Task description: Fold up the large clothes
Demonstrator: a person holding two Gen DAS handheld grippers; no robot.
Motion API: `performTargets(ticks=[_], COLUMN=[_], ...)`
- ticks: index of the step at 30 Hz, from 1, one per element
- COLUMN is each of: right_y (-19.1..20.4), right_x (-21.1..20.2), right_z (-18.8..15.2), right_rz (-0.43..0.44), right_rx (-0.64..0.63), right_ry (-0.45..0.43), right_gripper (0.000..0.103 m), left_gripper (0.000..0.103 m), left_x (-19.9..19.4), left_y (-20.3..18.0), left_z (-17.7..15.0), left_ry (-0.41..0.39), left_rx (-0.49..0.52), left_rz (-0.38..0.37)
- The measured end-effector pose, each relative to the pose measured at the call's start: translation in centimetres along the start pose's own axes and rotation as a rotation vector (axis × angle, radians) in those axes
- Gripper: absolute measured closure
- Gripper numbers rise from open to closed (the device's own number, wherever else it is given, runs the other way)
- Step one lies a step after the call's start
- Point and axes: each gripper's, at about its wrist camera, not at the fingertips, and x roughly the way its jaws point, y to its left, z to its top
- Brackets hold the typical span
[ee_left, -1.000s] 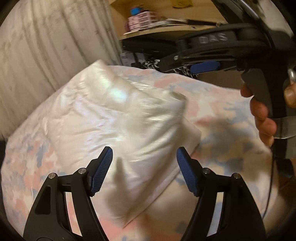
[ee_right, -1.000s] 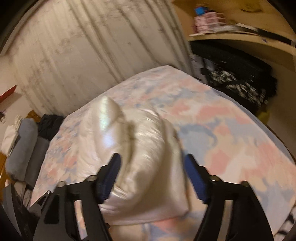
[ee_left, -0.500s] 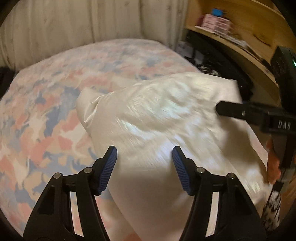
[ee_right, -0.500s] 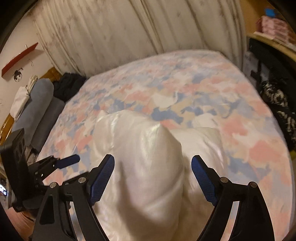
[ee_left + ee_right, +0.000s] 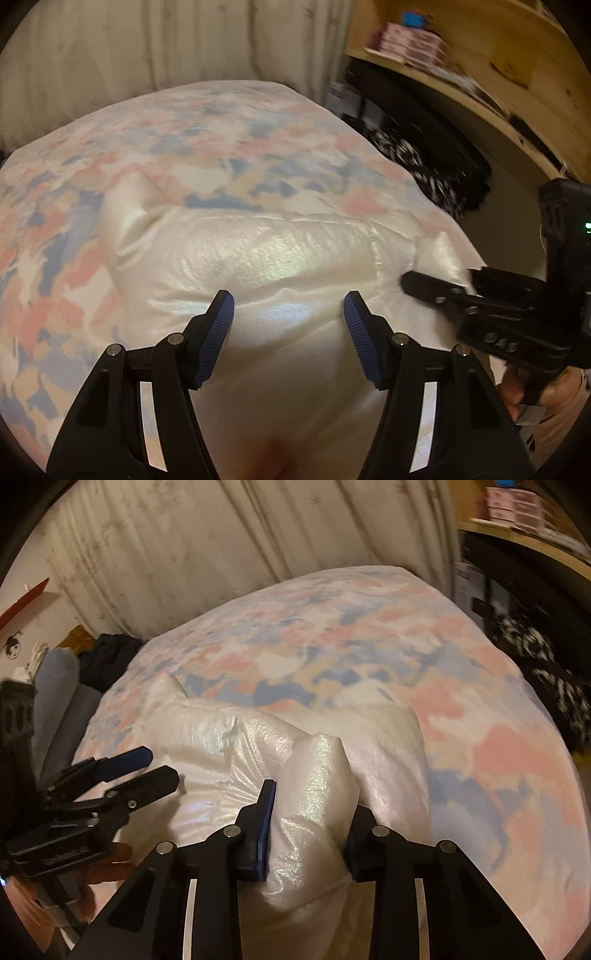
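Since half a second ago, our right gripper (image 5: 308, 834) has closed on a raised fold of the coat (image 5: 258, 258); our left gripper (image 5: 288, 332) hovers wide open, empty, the bundle lying between and beyond its fingers on the bed (image 5: 369, 635). We should press flat before releasing.

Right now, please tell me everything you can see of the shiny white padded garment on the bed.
The shiny white padded garment looks quilted and puffy, with a pearly sheen and stitched seams. It lies bunched on the floral pink and blue bedcover. The right gripper is shut on a raised fold of it. The left gripper is open just above its surface.
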Motion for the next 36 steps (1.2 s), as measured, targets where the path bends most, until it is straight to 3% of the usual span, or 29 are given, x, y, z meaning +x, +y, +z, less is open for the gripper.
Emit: performTargets(ticks=[4,10,19,36], right_y=[-2.4,-3.1,-2.3,-2.9], right_x=[1.5,5.1,7.8,10.0], right_z=[-1.7,-2.7,-3.1,-4.0], right_rz=[0.015,0.02,0.007,0.024], right_rx=[0.05,0.052,0.045,0.057], right_ry=[0.009,0.005,0.001,-0.013], right_gripper=[0.072,0.071,0.068,0.066], left_gripper=[0.042,0.03,0.027,0.026], left_x=[1.9,4.6,7.0,9.2], left_y=[-3.3,-4.2,-1.2,0.3], left_z=[-0.8,-2.1,-3.0,-4.8], left_ry=[0.024,0.063,0.074,0.046], left_rx=[0.125,0.184,0.088,0.012], left_rz=[0.083,0.146,0.081,0.041])
